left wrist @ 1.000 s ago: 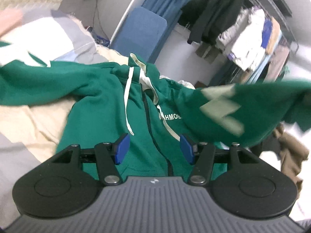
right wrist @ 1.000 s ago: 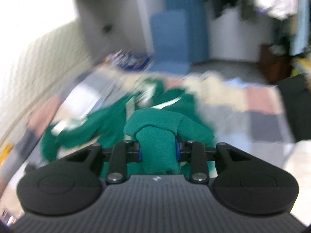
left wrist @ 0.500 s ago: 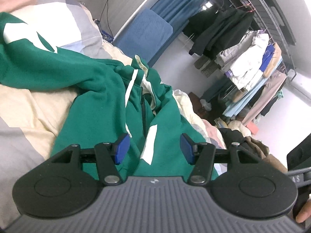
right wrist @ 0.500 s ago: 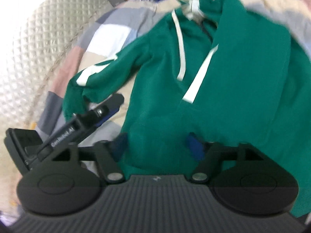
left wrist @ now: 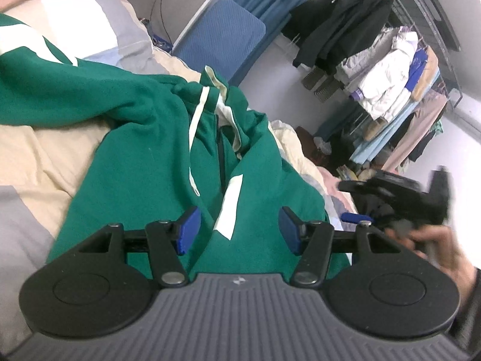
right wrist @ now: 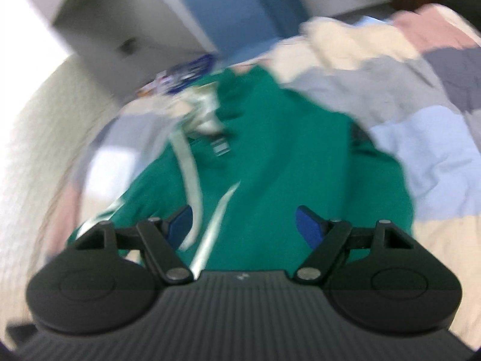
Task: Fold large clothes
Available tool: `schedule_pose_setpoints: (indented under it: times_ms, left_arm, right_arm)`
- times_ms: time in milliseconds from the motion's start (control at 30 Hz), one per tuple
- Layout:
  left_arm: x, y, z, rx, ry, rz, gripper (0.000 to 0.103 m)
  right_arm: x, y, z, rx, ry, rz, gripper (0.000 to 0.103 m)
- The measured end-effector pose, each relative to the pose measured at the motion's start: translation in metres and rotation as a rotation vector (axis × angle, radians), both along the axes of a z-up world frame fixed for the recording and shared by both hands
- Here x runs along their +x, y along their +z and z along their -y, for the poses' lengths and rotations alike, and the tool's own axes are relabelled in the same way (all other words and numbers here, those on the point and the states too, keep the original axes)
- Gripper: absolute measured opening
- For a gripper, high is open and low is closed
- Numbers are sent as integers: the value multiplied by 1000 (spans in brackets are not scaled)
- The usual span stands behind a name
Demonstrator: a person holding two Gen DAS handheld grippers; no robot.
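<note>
The green hoodie (left wrist: 144, 156) sprawls mid-frame on a patchwork quilt (left wrist: 33, 150). Both the left gripper (left wrist: 237, 230) and right gripper (right wrist: 243, 225) gape empty. A clothes rack (left wrist: 390, 69) stands upper right.

bed (left wrist: 45, 156) w/ patchwork quilt, cream/grey/pink/blue blocks; green hoodie (left wrist: 144, 162) lies spread directly on it, one sleeve stretched out sideways
</note>
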State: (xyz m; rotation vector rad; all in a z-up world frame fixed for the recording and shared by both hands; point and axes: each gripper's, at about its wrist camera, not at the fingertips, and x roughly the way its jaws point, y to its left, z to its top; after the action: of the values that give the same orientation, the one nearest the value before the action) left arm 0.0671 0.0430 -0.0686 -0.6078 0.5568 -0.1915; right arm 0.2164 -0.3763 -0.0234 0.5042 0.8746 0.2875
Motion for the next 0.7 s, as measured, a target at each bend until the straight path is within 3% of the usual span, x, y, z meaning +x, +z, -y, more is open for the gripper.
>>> schedule_pose_setpoints:
  times_ms: [100,233,367,400,433,467,600,700]
  left_arm:
    - [7,-7,4,17,-4,-9,63]
    - [22,-19,7,30,-18,-18,63]
    - [39,-33,13,37,-43,-25,63]
    - [42,-36,14,31,-51,-26,63]
    - [46,-39,16,26,-57,-25,63]
    - [48,-41,17,21,-60,-24,63]
    - [55,-45,24,0,-89,10,63]
    - [59,-44,31,12,-118,43,63]
  right_arm:
    - [35,-35,14,5,-97,-52,79]
    - [61,-72,27,98,-113,-66,78]
    - [81,-81,18,138,-40,33,53]
    - [85,-78,14,124,-17,72,37]
    - [89,-76,13,108,-12,96,28]
    - [91,-72,16,94,-20,127,10]
    - [98,-59,38,97,-68,271,9]
    - [102,-59,64,124,-154,317,9]
